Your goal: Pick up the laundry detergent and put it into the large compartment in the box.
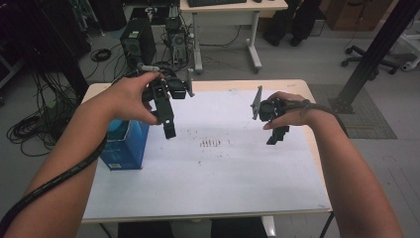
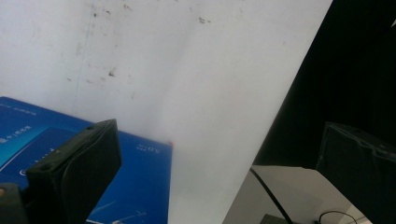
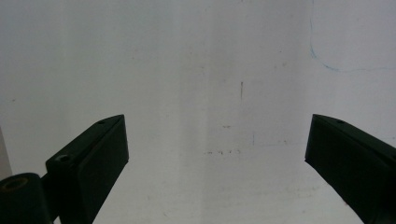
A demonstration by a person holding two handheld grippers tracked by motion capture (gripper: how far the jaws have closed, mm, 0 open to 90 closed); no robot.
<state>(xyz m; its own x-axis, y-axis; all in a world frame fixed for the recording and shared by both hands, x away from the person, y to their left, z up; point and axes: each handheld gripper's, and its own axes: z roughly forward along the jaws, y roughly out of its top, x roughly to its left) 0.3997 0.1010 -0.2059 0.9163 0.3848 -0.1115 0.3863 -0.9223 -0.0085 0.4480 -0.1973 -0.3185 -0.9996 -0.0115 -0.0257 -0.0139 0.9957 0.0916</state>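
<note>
My left gripper (image 1: 168,126) hangs above the table's left part, right beside the upper edge of a blue carton (image 1: 124,145). In the left gripper view its jaws (image 2: 217,140) stand wide apart with nothing between them, and the blue carton (image 2: 140,186) lies behind the left jaw. My right gripper (image 1: 277,135) hovers over the right part of the white tabletop (image 1: 223,168). Its jaws (image 3: 215,135) are spread wide over the bare, faintly marked tabletop (image 3: 210,70).
The blue carton stands near the table's left edge. Faint reddish marks (image 1: 212,143) sit mid-table. Beyond the far edge are computer towers (image 1: 138,39), tangled cables (image 1: 29,129) and a desk (image 1: 233,7). A black post (image 1: 376,49) and a chair base (image 1: 371,58) stand at the right.
</note>
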